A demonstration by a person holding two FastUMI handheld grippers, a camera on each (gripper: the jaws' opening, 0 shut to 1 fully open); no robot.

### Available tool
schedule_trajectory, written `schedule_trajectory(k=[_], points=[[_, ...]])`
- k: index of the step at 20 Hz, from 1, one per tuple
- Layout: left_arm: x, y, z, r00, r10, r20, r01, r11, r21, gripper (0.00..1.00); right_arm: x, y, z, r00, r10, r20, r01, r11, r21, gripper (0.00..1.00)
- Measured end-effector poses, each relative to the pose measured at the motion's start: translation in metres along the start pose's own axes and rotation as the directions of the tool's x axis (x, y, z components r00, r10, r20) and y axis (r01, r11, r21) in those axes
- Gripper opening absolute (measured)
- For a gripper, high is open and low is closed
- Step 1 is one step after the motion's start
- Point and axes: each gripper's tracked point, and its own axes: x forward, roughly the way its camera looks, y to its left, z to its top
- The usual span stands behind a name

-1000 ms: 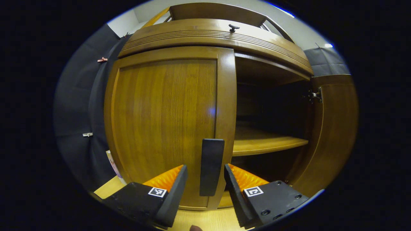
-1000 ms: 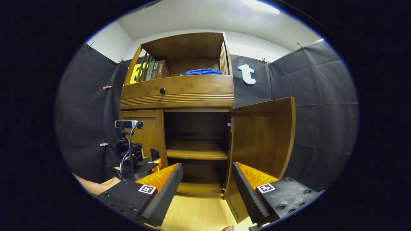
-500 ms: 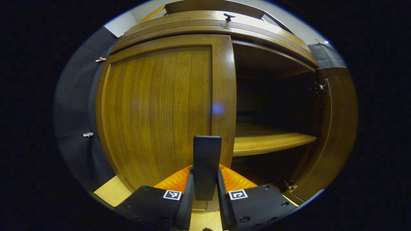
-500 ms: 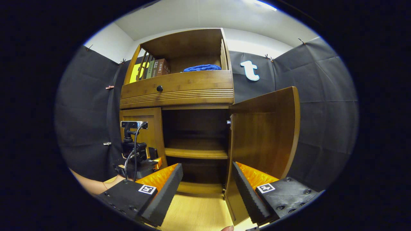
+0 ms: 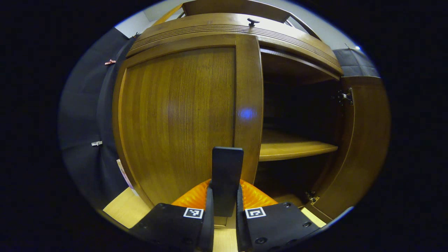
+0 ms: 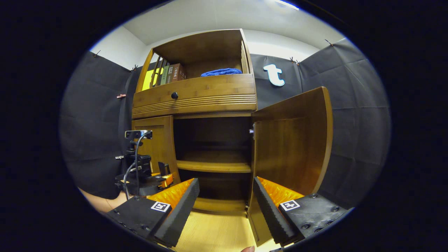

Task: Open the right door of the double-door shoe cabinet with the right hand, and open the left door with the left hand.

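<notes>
black cloth hangs round the booth, and against it stands our wooden shoe cabinet (image 6: 196,101) on a pale wood floor (image 6: 217,231). its right door (image 6: 290,140) already stands swung wide, at about 3 o'clock in the right gripper view, so we judge that half of the job done; the right gripper (image 6: 225,210) hangs released in front of the bare shelf (image 6: 213,164), jaws well apart and touching nothing. we are now on the second half. in the left gripper view the left door (image 5: 178,115) fills 9 to 12 o'clock and looks shut or very nearly so, and our left gripper (image 5: 224,224) is clenched on its dark upright handle (image 5: 226,175), a finger pressing each side. next, we think, comes a steady pull toward us, curving out toward 9 o'clock with the hinge, keeping the grasp square so the handle does not slip.
</notes>
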Motion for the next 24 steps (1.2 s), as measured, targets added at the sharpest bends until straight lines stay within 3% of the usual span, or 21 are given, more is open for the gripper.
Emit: schedule_trajectory(k=[11,24], points=[[-0.083,0.032,-0.013,0.998,-0.055,-0.017,0.055,0.998,0.009,0.29,-0.004,0.026,-0.003,1.000,-0.022,0.020,0.022,1.000,-0.009,0.98],[-0.151,0.099,-0.025,1.000,0.001,-0.009,-0.001,1.000,-0.008,0.25,-0.010,0.083,-0.017,0.999,0.029,0.015,-0.029,1.000,-0.010,0.98]])
